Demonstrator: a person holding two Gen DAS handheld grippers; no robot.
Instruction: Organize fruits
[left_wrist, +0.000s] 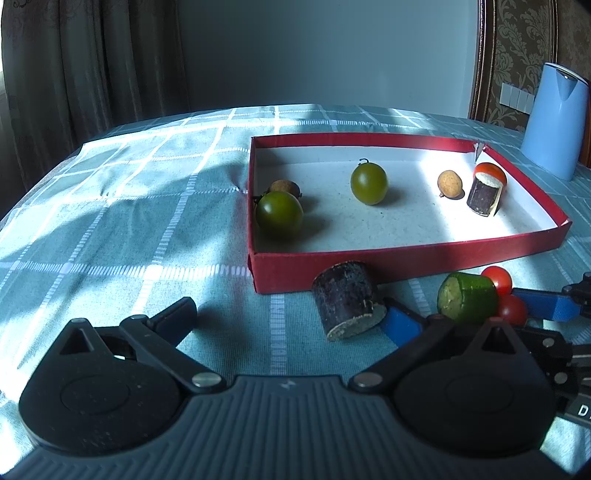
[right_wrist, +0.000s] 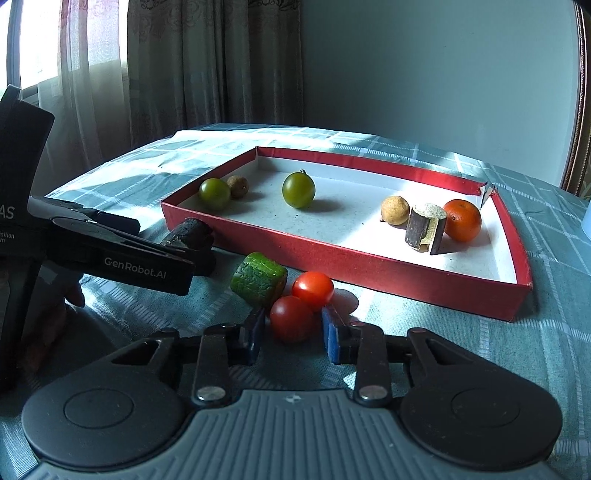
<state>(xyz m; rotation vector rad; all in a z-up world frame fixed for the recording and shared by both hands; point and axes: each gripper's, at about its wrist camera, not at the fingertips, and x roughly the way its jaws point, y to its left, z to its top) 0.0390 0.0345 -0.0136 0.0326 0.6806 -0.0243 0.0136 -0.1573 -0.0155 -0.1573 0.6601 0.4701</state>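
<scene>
Bracketing near cherry tomato (right_wrist: 291, 318) between my right gripper (right_wrist: 291, 334) jaws, spread, not yet pinching. Left gripper (left_wrist: 291, 317) jaws spread around dark cane piece (left_wrist: 347, 300). Red tray (right_wrist: 406, 284) beyond jaws holds six fruits; four remain outside.

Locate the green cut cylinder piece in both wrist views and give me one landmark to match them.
Left wrist view: the green cut cylinder lies low right on the cloth, in front of the red tray.
Right wrist view: the green cut cylinder lies centre-left, beside two red tomatoes.
Shared landmark: the red tray.
</scene>
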